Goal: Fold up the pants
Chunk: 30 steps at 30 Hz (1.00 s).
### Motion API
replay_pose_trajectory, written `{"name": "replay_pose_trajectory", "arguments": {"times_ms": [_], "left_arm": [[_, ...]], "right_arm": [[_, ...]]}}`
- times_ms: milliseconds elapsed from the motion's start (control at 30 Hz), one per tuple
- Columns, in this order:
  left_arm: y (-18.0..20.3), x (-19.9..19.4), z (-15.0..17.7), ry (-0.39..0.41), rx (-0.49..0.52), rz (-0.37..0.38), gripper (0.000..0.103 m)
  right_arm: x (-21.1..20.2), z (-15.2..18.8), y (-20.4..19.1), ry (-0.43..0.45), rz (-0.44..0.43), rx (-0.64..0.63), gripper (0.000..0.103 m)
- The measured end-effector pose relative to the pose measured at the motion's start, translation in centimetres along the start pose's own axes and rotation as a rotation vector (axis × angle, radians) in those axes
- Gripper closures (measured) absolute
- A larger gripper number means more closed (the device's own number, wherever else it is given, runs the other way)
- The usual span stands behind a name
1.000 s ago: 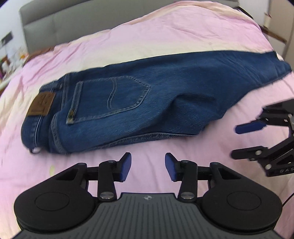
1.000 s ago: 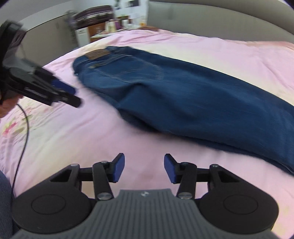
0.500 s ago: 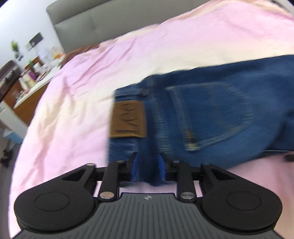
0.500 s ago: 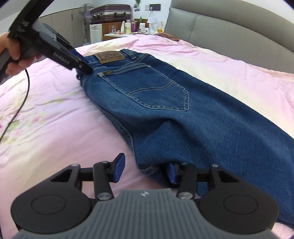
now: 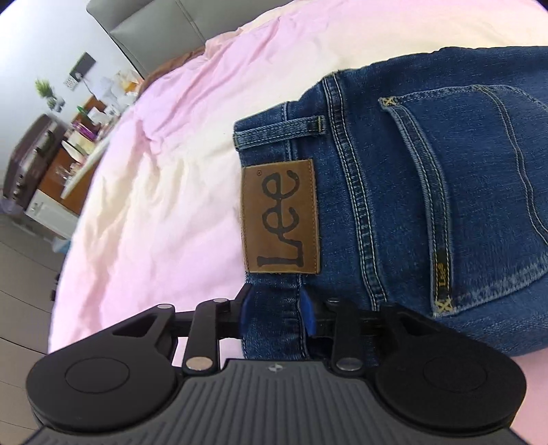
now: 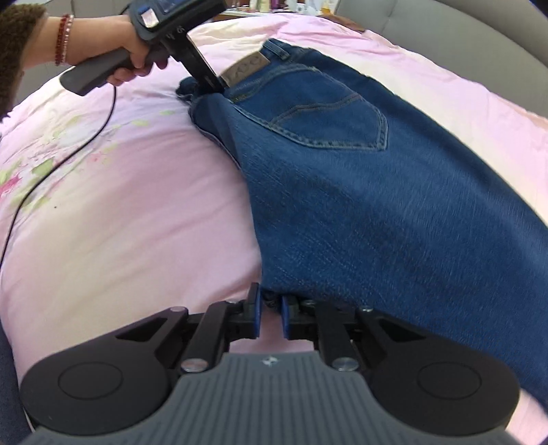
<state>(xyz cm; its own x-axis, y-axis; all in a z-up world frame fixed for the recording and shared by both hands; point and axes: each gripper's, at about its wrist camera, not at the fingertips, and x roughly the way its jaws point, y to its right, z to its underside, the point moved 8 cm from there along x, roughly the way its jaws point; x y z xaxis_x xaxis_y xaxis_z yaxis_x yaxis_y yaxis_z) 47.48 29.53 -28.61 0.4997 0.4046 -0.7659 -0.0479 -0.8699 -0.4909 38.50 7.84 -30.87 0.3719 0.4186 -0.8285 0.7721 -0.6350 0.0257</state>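
Note:
Blue jeans (image 5: 428,188) lie flat on the pink bed cover (image 5: 164,205), back pocket up, with a brown leather patch (image 5: 281,219) on the waistband. My left gripper (image 5: 277,311) has the waistband just below the patch between its blue pads, which touch the denim on both sides; its jaws are opening slightly. In the right wrist view the left gripper (image 6: 214,85) bites the waistband at the far end of the jeans (image 6: 376,205). My right gripper (image 6: 270,315) is closing on the near folded edge of the jeans, and a bit of denim sits between its pad tips.
A person's hand (image 6: 137,44) with a red bracelet holds the left gripper; its black cable (image 6: 68,157) trails over the bed cover (image 6: 120,205). A grey headboard (image 5: 164,27) is at the back. A cluttered wooden desk (image 5: 68,147) stands left of the bed.
The left gripper swung left to the waistband and closed around it. The right gripper moved up to the near edge of the jeans and its jaws came together on the denim.

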Motion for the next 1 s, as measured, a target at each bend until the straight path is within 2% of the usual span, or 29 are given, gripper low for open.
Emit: {"name": "replay_pose_trajectory", "arguments": {"times_ms": [100, 200, 267, 367, 467, 567, 633, 700, 867, 967, 1000], "left_arm": [[0.1, -2.8, 0.3, 0.049, 0.056, -0.054, 0.061], [-0.7, -6.0, 0.5, 0.092, -0.003, -0.061, 0.058], [-0.7, -8.3, 0.6, 0.128, -0.055, -0.045, 0.058], [0.9, -12.1, 0.2, 0.172, -0.094, 0.07, 0.058], [5.1, -15.9, 0.3, 0.203, -0.044, 0.205, 0.058], [10.4, -18.7, 0.9, 0.191, 0.004, 0.35, 0.057], [13.8, -19.6, 1.5, 0.156, 0.013, 0.431, 0.049], [16.8, -19.8, 2.1, 0.137, 0.01, 0.473, 0.042], [21.9, -17.7, 2.9, 0.122, -0.019, 0.446, 0.041], [23.0, -16.3, 2.5, 0.119, -0.049, 0.421, 0.042], [23.0, -16.0, 2.2, 0.118, -0.071, 0.411, 0.046]], "right_arm": [[-0.7, 0.2, 0.2, 0.004, 0.007, 0.011, 0.095], [-1.6, 1.6, 0.4, -0.042, -0.043, 0.046, 0.099], [-2.9, 3.0, 0.8, -0.038, -0.017, 0.048, 0.098], [-5.6, 5.5, 2.4, -0.023, 0.016, 0.099, 0.092], [-8.1, 7.8, 5.0, -0.009, 0.08, 0.152, 0.088], [-10.5, 10.3, 8.0, -0.003, 0.151, 0.206, 0.087], [-11.6, 11.3, 9.9, 0.009, 0.201, 0.222, 0.083], [-12.9, 12.5, 11.8, 0.019, 0.249, 0.228, 0.081], [-14.1, 14.7, 15.2, 0.032, 0.3, 0.251, 0.079], [-12.9, 14.3, 15.3, 0.036, 0.305, 0.195, 0.076], [-12.7, 14.2, 15.2, 0.04, 0.3, 0.177, 0.076]]}}
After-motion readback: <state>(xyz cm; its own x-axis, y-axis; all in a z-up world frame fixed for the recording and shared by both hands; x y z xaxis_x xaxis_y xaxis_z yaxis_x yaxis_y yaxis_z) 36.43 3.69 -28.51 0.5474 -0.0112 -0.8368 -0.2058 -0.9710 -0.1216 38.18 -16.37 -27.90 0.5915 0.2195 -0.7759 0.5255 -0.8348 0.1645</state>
